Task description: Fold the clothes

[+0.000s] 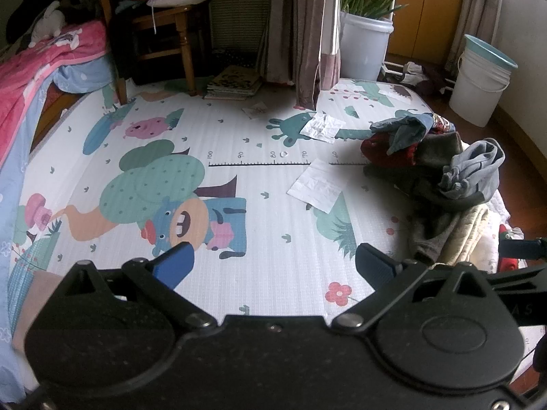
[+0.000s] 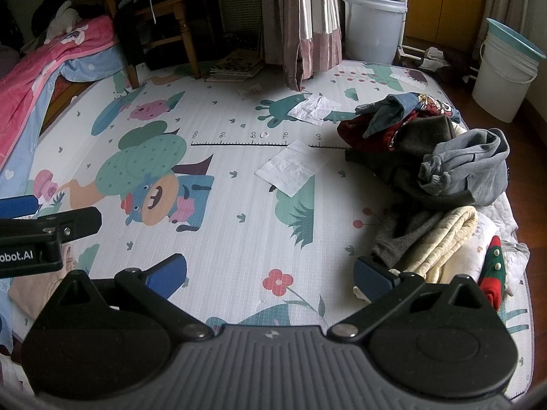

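White ribbed play mat is spreading wide and bare through the centre, its rounded edge curving from twelve to four o'clock. The clothes pile is crowding that edge between one and three o'clock, cream fabric touching the right gripper. Both grippers are hanging above the mat with jaws spread wide, gripping nothing; the left gripper is sitting just beside the right, at nine o'clock.
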`<state>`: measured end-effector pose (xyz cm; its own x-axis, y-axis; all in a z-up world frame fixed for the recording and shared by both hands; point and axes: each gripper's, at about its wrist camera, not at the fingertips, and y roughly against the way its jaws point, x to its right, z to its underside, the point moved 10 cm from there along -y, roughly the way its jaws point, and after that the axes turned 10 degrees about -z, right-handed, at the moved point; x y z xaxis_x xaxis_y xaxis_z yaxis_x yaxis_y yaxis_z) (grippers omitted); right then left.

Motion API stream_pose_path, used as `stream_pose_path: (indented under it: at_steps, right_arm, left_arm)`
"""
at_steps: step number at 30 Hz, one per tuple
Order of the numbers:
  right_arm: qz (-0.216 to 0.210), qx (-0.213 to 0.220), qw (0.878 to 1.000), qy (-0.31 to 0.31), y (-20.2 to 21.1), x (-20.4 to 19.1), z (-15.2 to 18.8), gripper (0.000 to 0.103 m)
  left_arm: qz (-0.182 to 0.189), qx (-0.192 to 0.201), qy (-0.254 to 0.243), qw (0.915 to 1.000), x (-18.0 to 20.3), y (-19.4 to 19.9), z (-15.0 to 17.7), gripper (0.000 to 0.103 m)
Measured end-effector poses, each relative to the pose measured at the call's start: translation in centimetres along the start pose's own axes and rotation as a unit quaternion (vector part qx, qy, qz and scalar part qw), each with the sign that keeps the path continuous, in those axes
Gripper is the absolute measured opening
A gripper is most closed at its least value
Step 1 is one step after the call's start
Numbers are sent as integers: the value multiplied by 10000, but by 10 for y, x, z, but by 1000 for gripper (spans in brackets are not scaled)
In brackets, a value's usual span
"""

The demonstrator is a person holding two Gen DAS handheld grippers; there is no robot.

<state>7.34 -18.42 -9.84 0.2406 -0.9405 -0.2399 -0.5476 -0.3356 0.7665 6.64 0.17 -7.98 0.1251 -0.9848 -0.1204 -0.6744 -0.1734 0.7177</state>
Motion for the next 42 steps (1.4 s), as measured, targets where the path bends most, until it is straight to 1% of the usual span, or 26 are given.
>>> stream_pose_path:
  at_steps: [8, 11, 13, 15, 17, 20, 22, 23, 24, 26, 29, 30, 31, 33, 36, 37, 38, 40, 42]
  right_arm:
    - [30, -27, 10000, 4, 0, 5, 1, 103]
    - [107, 16, 9999, -56, 2, 16, -2, 103]
    - [154, 69, 9997, -189, 5, 31, -6, 103]
    - [197, 114, 9993, -300, 9, 48, -11, 103]
    - [273, 117, 9989, -367, 12, 68, -16, 103]
    - [207, 107, 9991, -342, 14, 96, -27, 103]
    - [347, 245, 9989, -198, 18, 120, -41, 103]
    - [409, 282, 9986, -206, 19, 133, -47, 103]
    - [379, 305, 9984, -296, 20, 146, -53, 103]
    - [284, 341, 9978, -501, 24, 165, -60, 103]
    - [207, 415, 9969, -640, 27, 191, -69, 103]
    - [314, 424, 9967, -618, 27, 201, -70, 103]
    - [384, 391, 9967, -605, 25, 209, -69, 103]
    - [499, 309, 9966, -585, 20, 222, -67, 103]
    - [576, 169, 9946, -849, 13, 247, -60, 103]
    - [630, 127, 9932, -971, 11, 256, -58, 103]
    - [672, 105, 9921, -1050, 10, 262, -55, 103]
    - [736, 67, 9908, -1129, 10, 273, -52, 103]
    - [773, 38, 9905, -1133, 9, 280, -51, 103]
  left_arm:
    - [51, -82, 36, 9999, 7, -3, 3, 102]
    - [136, -184, 149, 9996, 9, -9, 6, 102]
    - [193, -252, 225, 9992, 11, -13, 7, 102]
    - [325, -350, 271, 9985, 20, -19, 10, 102]
    - [375, -394, 147, 9984, 34, -25, 15, 102]
    - [496, -120, -289, 9983, 63, -33, 23, 103]
    - [645, 25, -623, 9960, 84, -41, 29, 103]
    - [785, 27, -862, 9932, 98, -47, 34, 103]
    - [976, -46, -1089, 9892, 113, -53, 39, 103]
    - [1390, -101, -1347, 9810, 140, -62, 45, 103]
    - [1783, 108, -1673, 9696, 183, -71, 49, 103]
    - [1902, 101, -1671, 9674, 196, -77, 51, 103]
    - [1999, 9, -1608, 9665, 209, -85, 55, 103]
    - [2038, -87, -1532, 9669, 227, -103, 62, 102]
    - [2172, -84, -1550, 9637, 247, -124, 73, 100]
    - [2262, -106, -1578, 9611, 253, -130, 78, 100]
    - [2363, -151, -1638, 9577, 262, -138, 85, 99]
    - [2523, -205, -1756, 9514, 278, -153, 92, 93]
    - [2688, -217, -1933, 9434, 295, -165, 101, 81]
